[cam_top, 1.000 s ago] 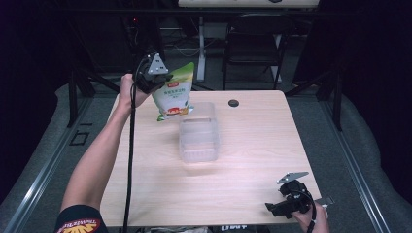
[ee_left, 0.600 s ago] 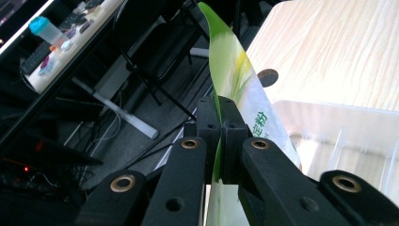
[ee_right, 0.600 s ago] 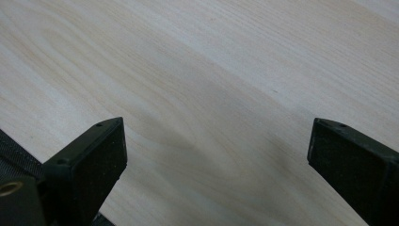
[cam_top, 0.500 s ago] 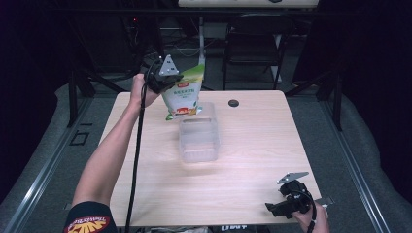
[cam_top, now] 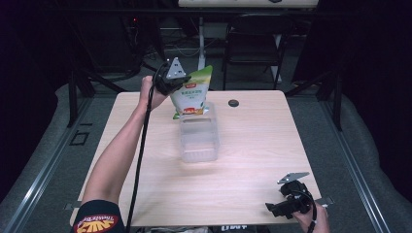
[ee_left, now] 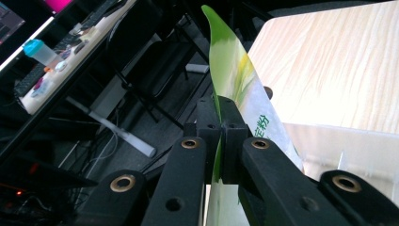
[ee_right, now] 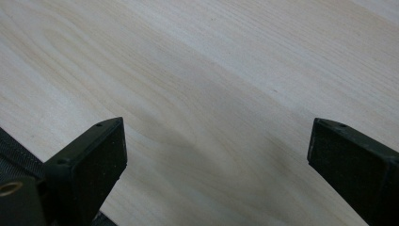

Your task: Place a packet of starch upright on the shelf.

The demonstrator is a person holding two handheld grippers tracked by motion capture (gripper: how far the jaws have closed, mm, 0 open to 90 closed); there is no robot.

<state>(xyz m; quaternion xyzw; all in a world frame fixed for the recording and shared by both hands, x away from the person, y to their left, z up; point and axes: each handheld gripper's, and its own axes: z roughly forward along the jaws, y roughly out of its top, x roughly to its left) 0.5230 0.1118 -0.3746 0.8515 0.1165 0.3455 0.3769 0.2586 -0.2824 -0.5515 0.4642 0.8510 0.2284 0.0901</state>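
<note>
Black jaws of the right gripper [cam_top: 272, 209] stand spread wide at the near right corner of the table [cam_top: 252, 189], low over bare pale wood with nothing between them; the right gripper view shows the same gap.

Farther in, near the middle of the table, sits a clear plastic box [cam_top: 198, 138], open at the top and thin-walled. It looks light and a little flexible, so a bump from above could slide it on the smooth wood.

Beyond it, at the box's far end, the left gripper [cam_top: 180, 86] holds a green and white snack bag [cam_top: 192, 94] up in the air. Its jaws are pressed together on the bag's upper edge: in the left gripper view the two pads pinch the thin flattened seam of the bag [ee_left: 235, 80], and the bag hangs below them. Its bottom edge seems to be at or just above the far rim of the box; I cannot tell whether they touch.

The bag is probably light, soft and crinkly, with glossy film that may slip. The sealed top strip is the best place to hold it, since it is flat, stiff and spares the contents. Hung from that strip the bag can swing and twist, so it wants lowering slowly into the box, and its filling would likely crush if squeezed at the belly.
</note>
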